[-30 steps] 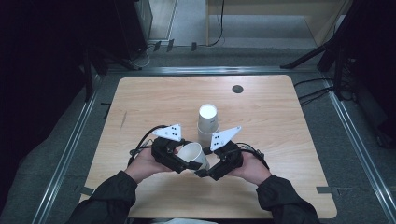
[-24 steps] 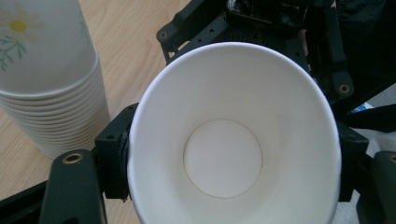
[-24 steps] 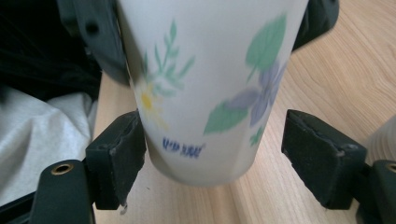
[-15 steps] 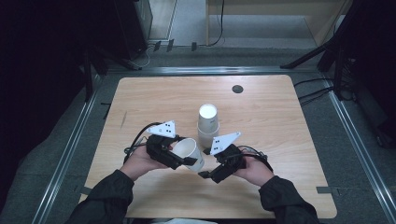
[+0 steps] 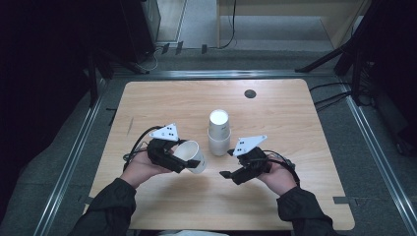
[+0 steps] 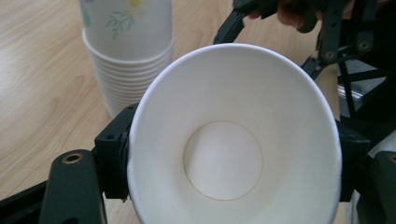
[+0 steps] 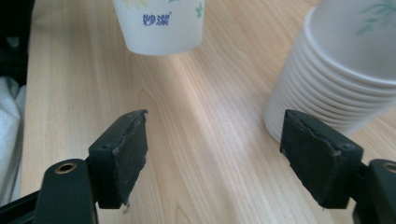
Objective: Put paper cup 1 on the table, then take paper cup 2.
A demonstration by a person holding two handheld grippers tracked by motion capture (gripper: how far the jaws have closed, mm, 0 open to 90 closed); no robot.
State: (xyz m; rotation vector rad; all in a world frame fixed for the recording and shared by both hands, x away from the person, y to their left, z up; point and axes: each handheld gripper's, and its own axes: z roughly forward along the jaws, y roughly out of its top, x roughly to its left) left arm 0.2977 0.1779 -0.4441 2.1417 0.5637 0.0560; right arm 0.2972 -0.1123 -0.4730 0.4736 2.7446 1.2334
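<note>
Now the left gripper (image 5: 184,163) pinches a single paper cup (image 5: 193,156) by its sides, the pads pressed against the wall so the rim bows slightly; a second ago this cup sat closer to the stack, between the two tools, and it has since drifted left and nearer the person. That suggests the cup has been pulled free of the stack of cups (image 5: 218,132), which stands upside down just right of the held cup, at mid-table. Further right, the right gripper (image 5: 225,174) hangs spread and empty above the wooden table (image 5: 295,118), its jaws having just been closing a little with nothing between them. Separation looks done; placing the lone cup likely follows.
</note>
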